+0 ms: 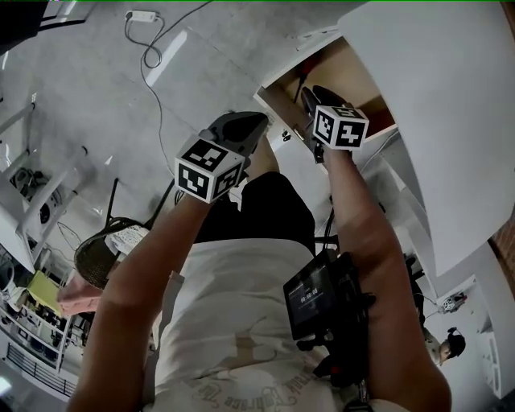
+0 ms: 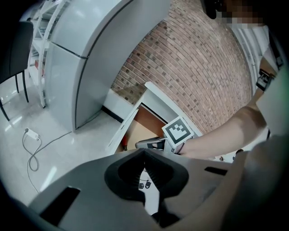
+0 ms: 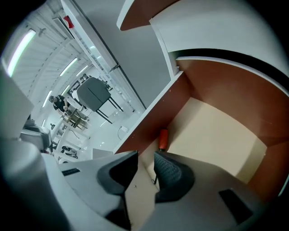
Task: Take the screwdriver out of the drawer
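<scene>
Head view: my right gripper point(image 1: 312, 103) hung over the open drawer point(image 1: 350, 68), with the left gripper point(image 1: 241, 129) parked aside. Left gripper view: its jaws met, empty (a spare hand). Right gripper view: jaws stood apart, ready to straddle the screwdriver point(image 3: 163, 139), which lay against the drawer's side wall.

White plug block point(image 1: 142, 15), possibly a charger, lies with its looped cable on the grey floor point(image 1: 72, 88). Red brick wall point(image 2: 203, 67) bounds the room. Black chair point(image 3: 95, 92) stands on the floor.
</scene>
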Motion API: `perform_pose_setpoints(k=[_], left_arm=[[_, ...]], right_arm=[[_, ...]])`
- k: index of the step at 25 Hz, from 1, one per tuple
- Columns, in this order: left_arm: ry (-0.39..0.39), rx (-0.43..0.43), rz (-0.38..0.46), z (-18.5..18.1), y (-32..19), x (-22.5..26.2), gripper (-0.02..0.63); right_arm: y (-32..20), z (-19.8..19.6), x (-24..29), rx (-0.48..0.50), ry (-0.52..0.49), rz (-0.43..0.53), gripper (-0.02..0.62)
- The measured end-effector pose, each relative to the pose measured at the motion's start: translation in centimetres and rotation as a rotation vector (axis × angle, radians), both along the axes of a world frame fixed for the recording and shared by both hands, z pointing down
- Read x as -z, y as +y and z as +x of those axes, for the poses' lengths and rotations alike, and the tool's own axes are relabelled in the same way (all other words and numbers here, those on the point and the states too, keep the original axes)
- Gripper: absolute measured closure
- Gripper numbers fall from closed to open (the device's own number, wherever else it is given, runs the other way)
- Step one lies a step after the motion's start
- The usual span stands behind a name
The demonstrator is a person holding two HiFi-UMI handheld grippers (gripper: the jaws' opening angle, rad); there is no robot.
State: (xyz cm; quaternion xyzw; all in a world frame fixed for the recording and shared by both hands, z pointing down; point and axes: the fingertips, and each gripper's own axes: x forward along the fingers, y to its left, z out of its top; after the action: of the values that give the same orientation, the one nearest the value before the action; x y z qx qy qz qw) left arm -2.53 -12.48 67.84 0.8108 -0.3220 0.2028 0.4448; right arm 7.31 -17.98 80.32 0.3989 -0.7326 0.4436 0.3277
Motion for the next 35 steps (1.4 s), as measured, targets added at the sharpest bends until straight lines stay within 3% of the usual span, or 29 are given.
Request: perform_pose_setpoints(k=[9, 19, 30, 35], left_arm=[[-0.021, 0.015, 0.015, -1.3, 0.8, -0.7, 0.586], [-0.019, 0.024, -0.022, -2.0, 2.7, -1.8, 0.586], [-0.020, 0.055, -0.052, -3.1, 3.4, -2.6, 0.586], [-0.005, 0.095, -0.060, -2.9, 2.9, -2.6, 0.586]], right_arm=[[-2.2, -0.1, -3.8, -0.014, 0.060, -0.042, 0.474], [-4.1, -0.1, -7.1, -0.051, 0.142, -0.066, 0.474], [-5.2, 0.1, -8.6, -0.071, 0.236, -0.078, 0.471], [-5.5, 0.3, -9.0, -0.086, 0.232, -0.090, 0.474]])
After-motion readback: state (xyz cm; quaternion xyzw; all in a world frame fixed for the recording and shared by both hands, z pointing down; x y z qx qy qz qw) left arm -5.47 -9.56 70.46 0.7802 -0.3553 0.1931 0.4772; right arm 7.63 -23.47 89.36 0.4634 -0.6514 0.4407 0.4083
